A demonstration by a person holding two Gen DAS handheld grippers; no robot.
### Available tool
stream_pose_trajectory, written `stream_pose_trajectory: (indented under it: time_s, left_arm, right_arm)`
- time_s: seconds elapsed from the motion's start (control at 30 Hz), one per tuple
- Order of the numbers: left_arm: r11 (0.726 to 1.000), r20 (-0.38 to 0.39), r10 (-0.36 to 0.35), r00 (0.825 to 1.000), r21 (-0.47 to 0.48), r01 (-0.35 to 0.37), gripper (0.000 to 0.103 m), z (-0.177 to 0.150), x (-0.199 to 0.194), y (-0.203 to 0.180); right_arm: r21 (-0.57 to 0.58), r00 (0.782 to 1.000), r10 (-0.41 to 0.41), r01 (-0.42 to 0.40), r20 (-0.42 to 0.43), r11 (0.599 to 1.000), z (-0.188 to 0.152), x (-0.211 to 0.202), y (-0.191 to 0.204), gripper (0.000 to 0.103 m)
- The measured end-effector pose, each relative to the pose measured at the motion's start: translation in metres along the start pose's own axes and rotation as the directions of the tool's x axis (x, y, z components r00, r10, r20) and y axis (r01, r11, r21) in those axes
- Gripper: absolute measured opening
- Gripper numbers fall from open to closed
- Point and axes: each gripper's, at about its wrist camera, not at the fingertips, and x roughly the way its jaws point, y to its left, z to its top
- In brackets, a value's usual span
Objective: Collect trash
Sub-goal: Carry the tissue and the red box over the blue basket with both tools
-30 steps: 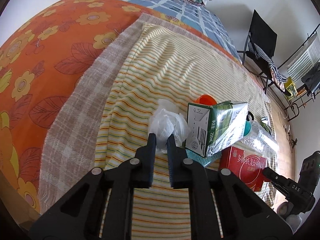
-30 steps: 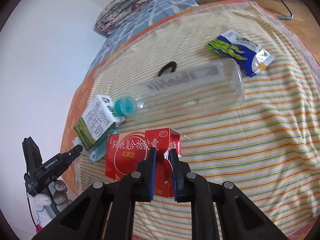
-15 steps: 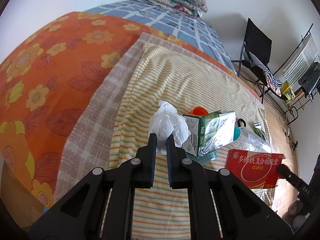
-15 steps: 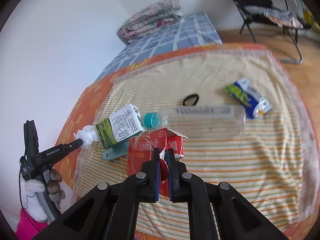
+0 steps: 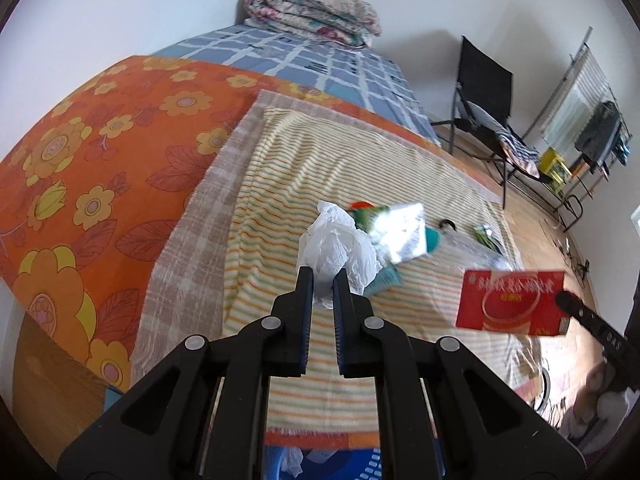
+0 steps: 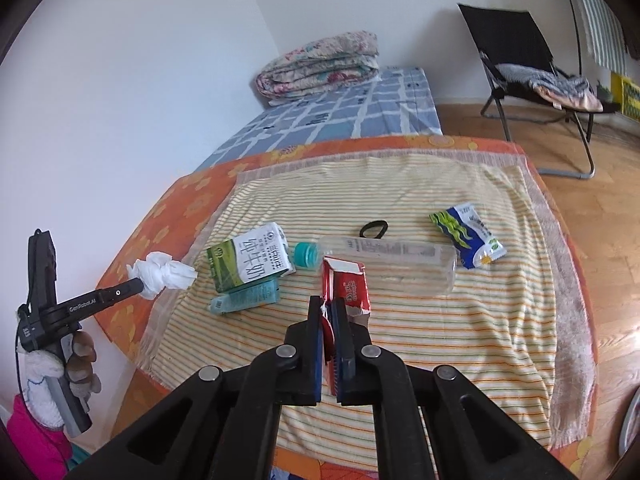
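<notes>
My left gripper is shut on a crumpled white tissue, held above the striped blanket; the same tissue shows at the left gripper's tip in the right wrist view. My right gripper is shut on the torn flap of a red medicine box, lifted off the bed; this red box hangs at the right in the left wrist view. Still lying on the striped blanket are a green milk carton, a teal tube, a clear plastic bottle and a blue-green snack wrapper.
A black hair tie lies behind the bottle. A blue basket sits below the bed's near edge. A folded quilt rests at the bed's head. A black folding chair stands on the wooden floor to the right.
Both grippers have risen from the bed. The tissue came up in the left gripper and the red box came up in the right gripper, which rolled the box onto its edge.
</notes>
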Motion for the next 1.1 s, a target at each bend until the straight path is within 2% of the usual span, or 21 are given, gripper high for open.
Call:
stream_pose_trajectory:
  time_s: [0.17,0.4,0.57,0.8,1.0,1.1]
  left_arm:
    - [0.998,0.007,-0.037,0.999,0.059,0.036,0.008,-0.015,-0.022,-0.015]
    - [0.989,-0.009,-0.037,0.999,0.141,0.038,0.008,-0.041,-0.037,-0.029]
    - [0.986,-0.042,-0.055,0.998,0.157,0.061,0.008,-0.060,-0.043,-0.031]
    - [0.979,-0.063,-0.074,0.995,0.184,0.084,0.008,-0.093,-0.057,-0.041]
    - [0.979,-0.100,-0.096,0.990,0.168,0.112,0.008,-0.122,-0.064,-0.043]
    - [0.977,-0.114,-0.083,0.990,0.187,0.103,0.008,-0.135,-0.062,-0.046]
  right_arm:
    - [-0.047,1.000,0.007,-0.006,0.024,0.999,-0.005,-0.019,0.013,0.001]
    - [-0.110,0.999,0.014,-0.008,0.046,0.994,-0.019,-0.045,0.029,0.001]
    - [-0.105,0.998,0.056,-0.053,0.020,0.993,-0.033,-0.061,0.034,0.001]
    - [-0.163,0.993,0.114,-0.113,-0.001,0.980,-0.063,-0.087,0.057,0.001]
    - [-0.172,0.983,0.171,-0.179,-0.058,0.969,-0.093,-0.090,0.071,0.001]
    - [-0.168,0.979,0.185,-0.197,-0.085,0.966,-0.106,-0.089,0.073,0.001]
